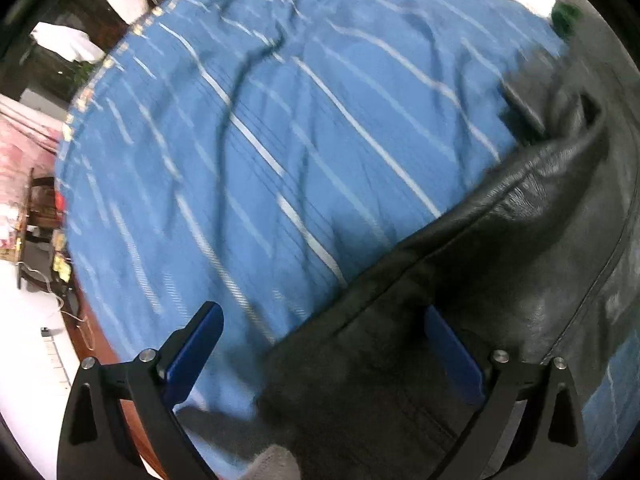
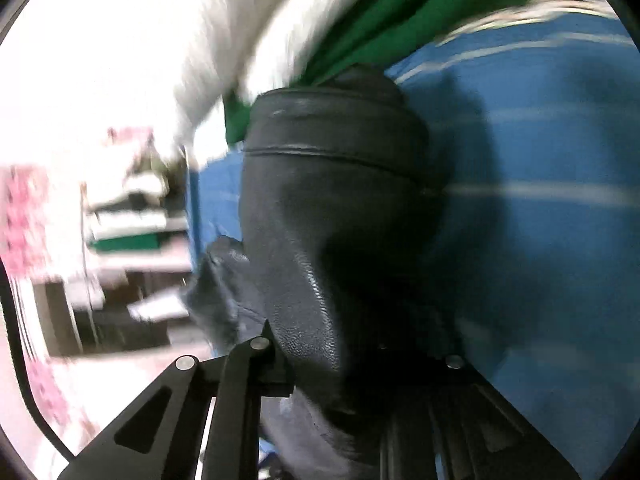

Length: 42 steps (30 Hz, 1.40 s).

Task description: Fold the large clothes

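A black leather garment (image 1: 500,248) lies on a blue striped sheet (image 1: 280,140). In the left wrist view my left gripper (image 1: 324,356) is open, its blue pads (image 1: 192,352) wide apart, and a part of the leather lies between them, not clamped. In the right wrist view the leather (image 2: 332,208) bulges up from between my right gripper's (image 2: 360,364) jaws, which look shut on a bunch of it; the fingertips are hidden by the leather. The view is blurred.
The blue sheet (image 2: 540,152) covers a bed whose wooden edge (image 1: 96,344) is at lower left. Green and white cloth (image 2: 360,20) lies beyond the leather. Shelves with stacked items (image 2: 132,216) and white floor (image 1: 28,320) lie left of the bed.
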Each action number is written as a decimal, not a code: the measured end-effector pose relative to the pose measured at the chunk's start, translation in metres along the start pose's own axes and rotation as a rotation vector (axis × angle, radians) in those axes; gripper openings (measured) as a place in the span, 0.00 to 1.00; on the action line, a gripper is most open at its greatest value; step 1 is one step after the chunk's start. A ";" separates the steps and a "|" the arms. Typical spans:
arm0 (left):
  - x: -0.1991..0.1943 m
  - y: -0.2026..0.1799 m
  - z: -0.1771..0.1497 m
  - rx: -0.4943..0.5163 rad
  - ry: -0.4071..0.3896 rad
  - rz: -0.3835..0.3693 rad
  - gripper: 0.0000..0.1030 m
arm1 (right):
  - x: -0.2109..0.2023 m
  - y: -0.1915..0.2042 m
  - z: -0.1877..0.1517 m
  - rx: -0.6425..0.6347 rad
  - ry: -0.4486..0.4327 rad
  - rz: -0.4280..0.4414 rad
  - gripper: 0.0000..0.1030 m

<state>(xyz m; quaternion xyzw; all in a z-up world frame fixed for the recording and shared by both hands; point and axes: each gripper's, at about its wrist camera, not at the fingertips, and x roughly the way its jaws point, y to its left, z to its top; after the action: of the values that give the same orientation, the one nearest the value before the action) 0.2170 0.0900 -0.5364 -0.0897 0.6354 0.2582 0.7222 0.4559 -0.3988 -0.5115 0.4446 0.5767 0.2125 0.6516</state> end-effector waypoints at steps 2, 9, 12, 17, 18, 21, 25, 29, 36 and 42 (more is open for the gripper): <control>-0.013 0.004 0.000 -0.020 -0.014 0.005 1.00 | -0.044 -0.014 -0.028 0.085 -0.090 -0.005 0.16; -0.043 -0.001 -0.019 0.004 -0.053 0.014 1.00 | -0.197 -0.097 -0.161 0.361 -0.263 -0.234 0.18; -0.036 -0.017 -0.027 0.094 -0.051 0.023 1.00 | -0.218 -0.137 -0.201 0.456 -0.220 -0.338 0.30; -0.045 -0.050 -0.032 0.171 -0.075 -0.016 1.00 | -0.244 -0.145 -0.206 0.379 -0.148 -0.497 0.52; -0.050 -0.059 -0.031 0.186 -0.093 -0.016 1.00 | -0.248 -0.136 -0.205 0.347 -0.145 -0.544 0.52; -0.064 -0.088 -0.021 0.209 -0.135 -0.054 1.00 | -0.271 -0.096 -0.210 0.234 -0.187 -0.687 0.52; -0.067 -0.124 -0.006 0.203 -0.127 -0.137 1.00 | -0.250 -0.027 -0.190 -0.039 -0.165 -0.693 0.52; -0.038 -0.158 0.006 0.217 -0.078 -0.128 1.00 | -0.177 -0.006 -0.142 -0.150 -0.054 -0.623 0.43; 0.008 -0.173 0.022 0.236 -0.014 -0.130 1.00 | -0.075 -0.045 -0.067 -0.088 0.087 -0.730 0.33; -0.025 -0.145 0.012 0.192 -0.029 -0.103 1.00 | -0.106 -0.016 -0.070 -0.120 0.108 -0.679 0.33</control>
<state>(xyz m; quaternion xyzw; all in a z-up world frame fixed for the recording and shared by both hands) 0.2967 -0.0340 -0.5390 -0.0490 0.6413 0.1602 0.7488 0.3601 -0.4674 -0.4609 0.1764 0.7116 0.0405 0.6789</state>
